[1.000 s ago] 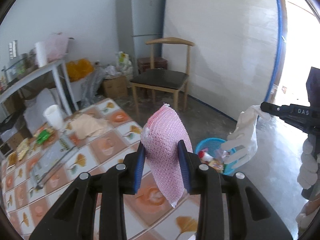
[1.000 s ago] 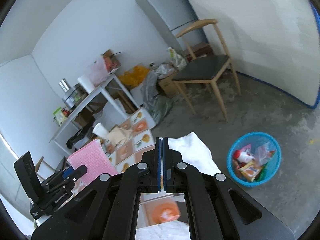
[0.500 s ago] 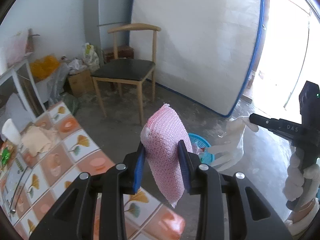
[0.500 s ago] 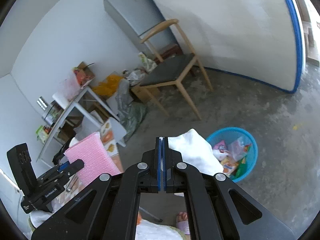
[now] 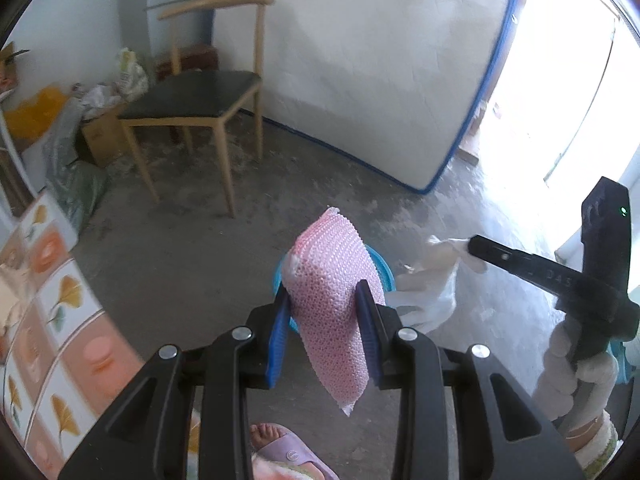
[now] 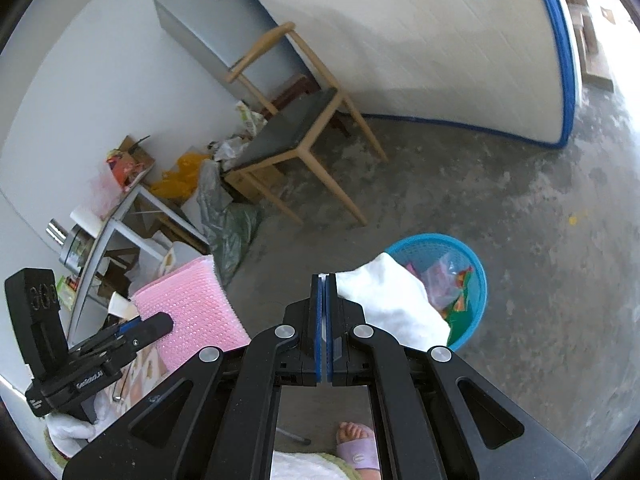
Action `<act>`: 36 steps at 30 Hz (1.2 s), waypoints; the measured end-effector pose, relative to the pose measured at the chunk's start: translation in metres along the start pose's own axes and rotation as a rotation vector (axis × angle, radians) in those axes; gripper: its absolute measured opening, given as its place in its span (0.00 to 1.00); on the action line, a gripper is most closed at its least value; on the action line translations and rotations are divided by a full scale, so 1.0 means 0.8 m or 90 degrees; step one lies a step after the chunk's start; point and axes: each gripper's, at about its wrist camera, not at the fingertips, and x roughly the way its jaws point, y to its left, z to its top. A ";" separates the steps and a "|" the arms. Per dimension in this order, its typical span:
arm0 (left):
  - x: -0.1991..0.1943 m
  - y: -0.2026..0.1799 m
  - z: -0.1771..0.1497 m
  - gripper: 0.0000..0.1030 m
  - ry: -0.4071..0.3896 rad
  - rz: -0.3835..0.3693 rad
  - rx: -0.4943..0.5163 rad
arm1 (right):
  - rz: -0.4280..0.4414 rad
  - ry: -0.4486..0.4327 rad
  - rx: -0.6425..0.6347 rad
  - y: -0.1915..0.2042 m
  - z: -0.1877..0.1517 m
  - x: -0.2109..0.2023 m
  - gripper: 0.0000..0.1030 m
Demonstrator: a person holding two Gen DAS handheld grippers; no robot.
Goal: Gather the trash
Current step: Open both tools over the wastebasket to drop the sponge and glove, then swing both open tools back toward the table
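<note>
Grey concrete floor (image 6: 540, 184) fills most of what we see, with one white wall panel (image 5: 360, 60) edged in blue behind one wooden chair (image 6: 296, 128) and one grey fridge (image 6: 200, 20) in the corner. One tiled table (image 5: 60, 320) shows at the left, further out of view than a second ago, when its top filled the lower left. One blue basket (image 6: 476, 280) of wrappers stands on the floor; in the left wrist view the sponge now hides most of it, where earlier it sat clear to the right. Our left gripper (image 5: 324, 320) pinches one pink sponge (image 5: 332, 312) between its blue pads, upright above the basket. Our right gripper (image 6: 323, 312) is pressed together on one white glove (image 6: 396, 304), which hangs over the basket rim. One sandalled foot (image 6: 356, 446) shows below.
</note>
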 end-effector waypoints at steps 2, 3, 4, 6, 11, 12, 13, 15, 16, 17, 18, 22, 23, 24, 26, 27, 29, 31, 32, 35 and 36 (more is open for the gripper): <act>0.022 -0.010 0.007 0.30 0.017 -0.008 0.006 | -0.007 0.007 0.008 -0.009 0.007 0.016 0.00; 0.030 -0.012 0.010 0.30 0.022 -0.010 0.008 | -0.010 0.010 0.011 -0.012 0.009 0.021 0.00; 0.042 -0.016 0.013 0.30 0.031 -0.013 0.009 | -0.012 0.013 0.014 -0.017 0.014 0.031 0.00; 0.063 -0.022 0.021 0.30 0.041 -0.018 0.011 | -0.023 0.015 0.011 -0.021 0.019 0.043 0.00; 0.125 -0.032 0.033 0.44 0.086 -0.056 -0.003 | -0.062 0.041 0.042 -0.050 0.026 0.095 0.43; 0.133 -0.030 0.036 0.49 0.088 -0.049 -0.007 | -0.073 0.044 0.050 -0.057 0.025 0.101 0.51; 0.139 -0.028 0.037 0.49 0.087 -0.036 -0.014 | -0.095 0.052 0.063 -0.069 0.021 0.109 0.51; 0.140 -0.022 0.037 0.49 0.087 -0.043 -0.034 | -0.093 0.059 0.087 -0.081 0.011 0.108 0.51; 0.138 -0.019 0.036 0.50 0.085 -0.053 -0.043 | -0.090 0.059 0.091 -0.084 0.008 0.105 0.51; 0.133 -0.017 0.035 0.51 0.078 -0.059 -0.047 | -0.090 0.060 0.089 -0.085 0.002 0.101 0.51; 0.128 -0.016 0.033 0.52 0.072 -0.055 -0.044 | -0.092 0.061 0.085 -0.084 -0.001 0.097 0.51; 0.097 -0.005 0.031 0.52 0.051 -0.049 -0.048 | -0.099 0.064 0.080 -0.085 -0.016 0.076 0.51; 0.090 -0.002 0.030 0.52 0.047 -0.050 -0.052 | -0.101 0.062 0.079 -0.084 -0.019 0.069 0.51; 0.081 0.001 0.029 0.53 0.040 -0.053 -0.057 | -0.102 0.060 0.078 -0.082 -0.019 0.067 0.51; 0.057 0.005 0.024 0.54 0.025 -0.056 -0.064 | -0.102 0.050 0.075 -0.078 -0.021 0.056 0.51; 0.043 0.008 0.022 0.55 0.016 -0.060 -0.068 | -0.099 0.044 0.072 -0.074 -0.023 0.045 0.52; 0.014 0.016 0.015 0.57 -0.004 -0.063 -0.075 | -0.095 0.036 0.066 -0.069 -0.023 0.033 0.56; -0.011 0.027 0.006 0.57 -0.019 -0.065 -0.085 | -0.094 0.027 0.056 -0.062 -0.023 0.023 0.59; -0.028 0.035 -0.001 0.58 -0.028 -0.064 -0.093 | -0.090 0.023 0.048 -0.057 -0.023 0.017 0.60; -0.065 0.059 -0.018 0.60 -0.050 -0.052 -0.112 | -0.082 0.018 0.023 -0.038 -0.021 0.003 0.63; -0.082 0.071 -0.027 0.61 -0.061 -0.043 -0.120 | -0.078 0.017 0.015 -0.033 -0.020 0.000 0.63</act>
